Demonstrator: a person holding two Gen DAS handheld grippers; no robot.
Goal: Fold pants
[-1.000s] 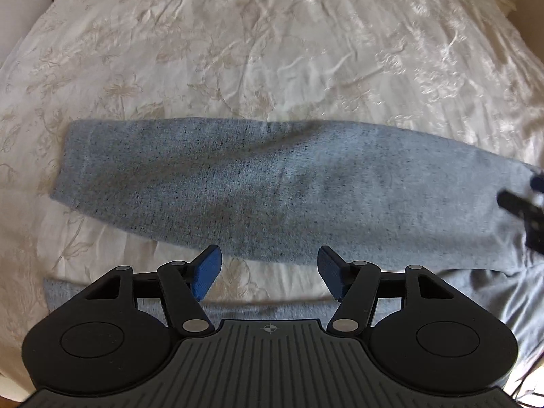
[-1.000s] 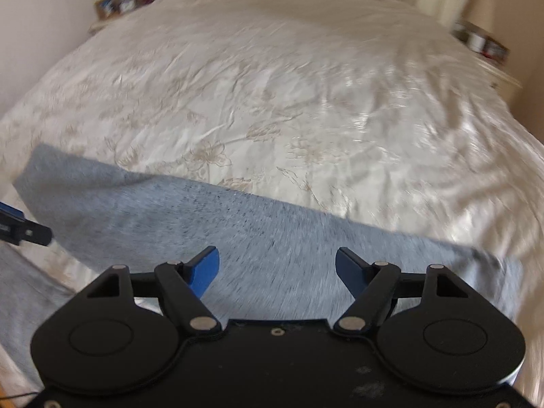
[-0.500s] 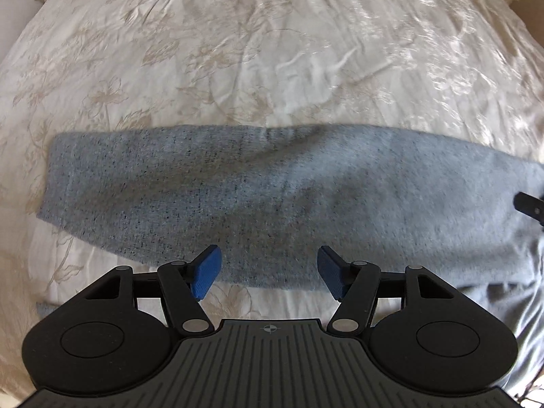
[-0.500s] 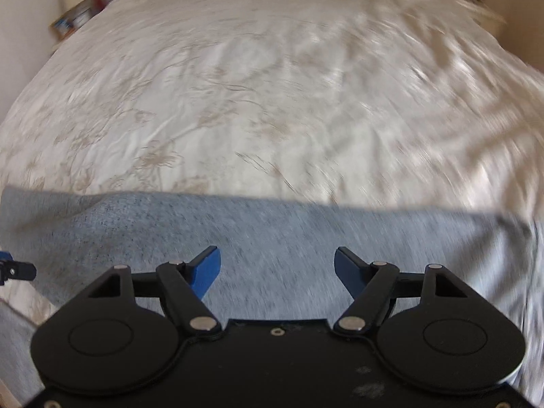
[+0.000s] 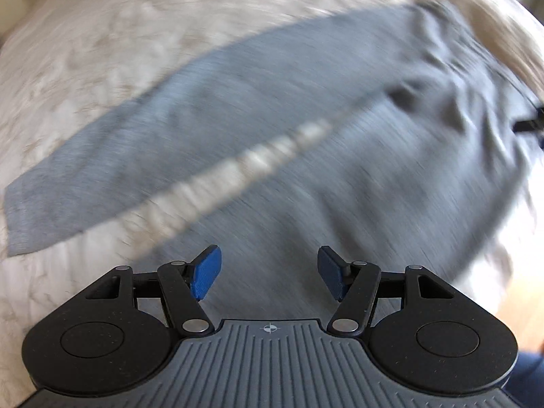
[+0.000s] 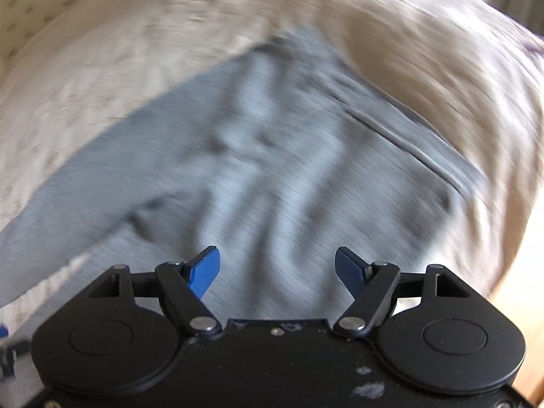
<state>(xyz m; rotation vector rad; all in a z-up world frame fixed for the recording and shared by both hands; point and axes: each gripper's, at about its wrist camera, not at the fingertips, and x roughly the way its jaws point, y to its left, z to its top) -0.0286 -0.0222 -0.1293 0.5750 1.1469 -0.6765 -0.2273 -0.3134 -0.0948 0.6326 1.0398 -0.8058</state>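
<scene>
pants: grey pants (image 5: 272, 108) spread flat on bed (image 5: 85, 51), legs apart
change: both views swung toward waistband, now blurred
left gripper (image 5: 268, 277): jaws wide, empty
right gripper (image 6: 277, 273): jaws wide, empty
next: I reckon first fold not started

Right tool (image 6: 277, 273) gapes empty above rumpled grey pants (image 6: 272, 170).

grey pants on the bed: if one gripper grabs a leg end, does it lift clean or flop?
Likely floppy: the pants lie limp and flat, with soft wrinkles near the waist, so a lifted leg should sag and drape. The fabric looks like knit, probably grippy rather than slippery. On the bedspread, pushing would probably bunch them, not slide them. Both frames are blurred, so texture is uncertain.
</scene>
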